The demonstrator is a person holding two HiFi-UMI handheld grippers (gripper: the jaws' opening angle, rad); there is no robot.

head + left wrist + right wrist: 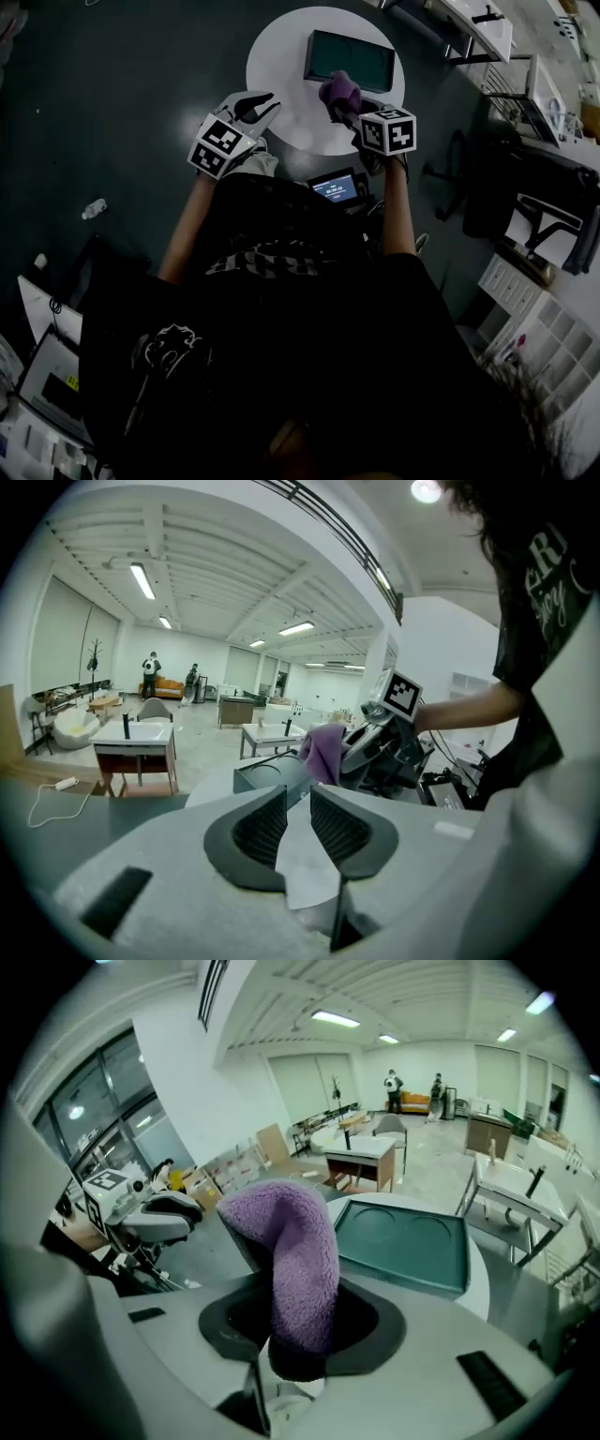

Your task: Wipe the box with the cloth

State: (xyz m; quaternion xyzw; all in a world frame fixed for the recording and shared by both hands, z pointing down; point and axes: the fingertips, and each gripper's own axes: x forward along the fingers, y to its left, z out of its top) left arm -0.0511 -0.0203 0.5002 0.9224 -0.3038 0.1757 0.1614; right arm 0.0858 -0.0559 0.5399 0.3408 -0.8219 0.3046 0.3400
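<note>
1. Grip on the right: the right gripper [286, 1274] is clenched on the purple cloth [281, 1218], which bulges up out of the jaws in one thick folded lobe. Only the lower part looks pinched, so I judge that a hard drag could tug the cloth loose or roll it aside.

2. If the lobe folds back, the gripper's bare tips — not the fabric — might meet the lid and scrape it.

3. The left gripper [298, 803] is released, its jaws a narrow gap apart with nothing between them. It hangs over the near left of the counter [281, 56], apart from the box.

4. The box [403, 1246], flat and dark green with two round hollows in its top, lies on the round white counter just ahead of the cloth. Whether the cloth touches its near edge cannot be told.

5. Nothing steadies the box. A firm push away could probably slide it across the smooth counter toward the far rim.

6. Pressing near one corner may turn the box rather than wipe it.
</note>
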